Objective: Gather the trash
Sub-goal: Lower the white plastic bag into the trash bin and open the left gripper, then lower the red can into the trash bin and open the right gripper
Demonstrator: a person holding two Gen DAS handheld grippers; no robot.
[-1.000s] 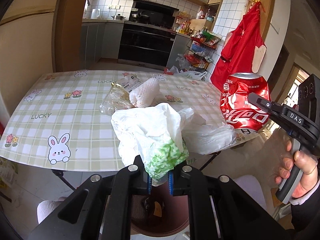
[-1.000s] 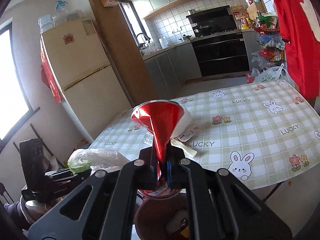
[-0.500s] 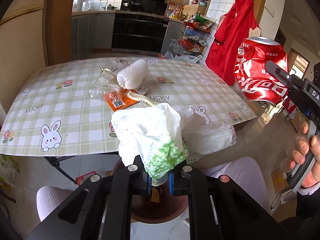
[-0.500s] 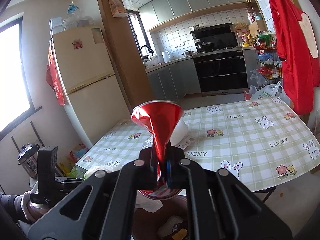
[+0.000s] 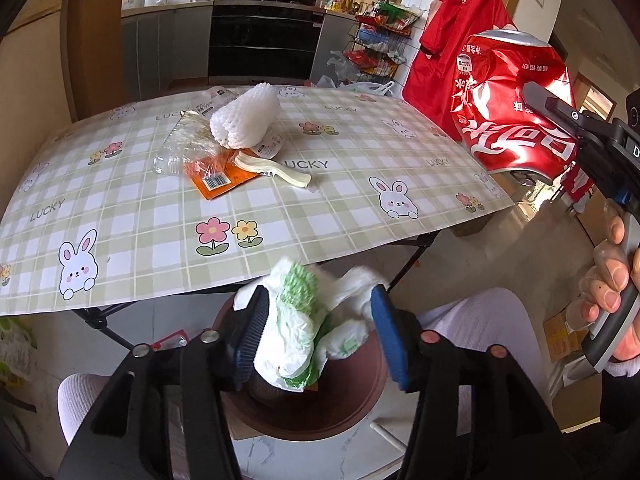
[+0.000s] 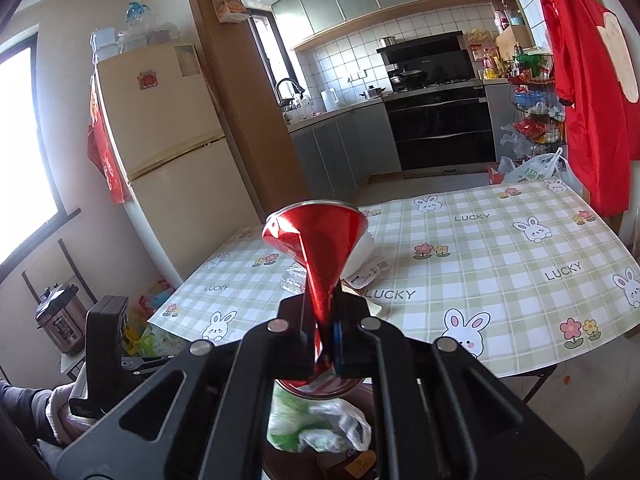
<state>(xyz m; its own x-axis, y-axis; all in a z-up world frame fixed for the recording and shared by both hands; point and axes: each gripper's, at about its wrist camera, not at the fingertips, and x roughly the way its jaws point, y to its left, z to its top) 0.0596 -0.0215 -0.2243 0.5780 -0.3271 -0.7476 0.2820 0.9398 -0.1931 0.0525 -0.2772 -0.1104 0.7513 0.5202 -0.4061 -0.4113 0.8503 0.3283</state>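
My left gripper (image 5: pixel 316 338) is open above a brown round bin (image 5: pixel 304 408). A white and green plastic bag (image 5: pixel 304 332) sits between its spread fingers, loose, over the bin; it also shows in the right wrist view (image 6: pixel 316 428). My right gripper (image 6: pixel 326 336) is shut on a crushed red cola can (image 6: pixel 316 248), held above the bin's edge; the can also shows in the left wrist view (image 5: pixel 516 108). On the table (image 5: pixel 120 232) lie a white foam net sleeve (image 5: pixel 244 122), a clear plastic wrapper (image 5: pixel 188 148), an orange packet (image 5: pixel 220 178) and a cream strip (image 5: pixel 280 170).
The bin stands on the floor at the table's near edge, between the person's knees (image 5: pixel 488 320). A fridge (image 6: pixel 160 152) stands left of the table. A red apron (image 6: pixel 588 92) hangs at the right. A wire rack (image 5: pixel 376 44) stands behind.
My left gripper has opened and let go of the plastic bag, which has dropped lower over the bin. The right gripper still holds the can.
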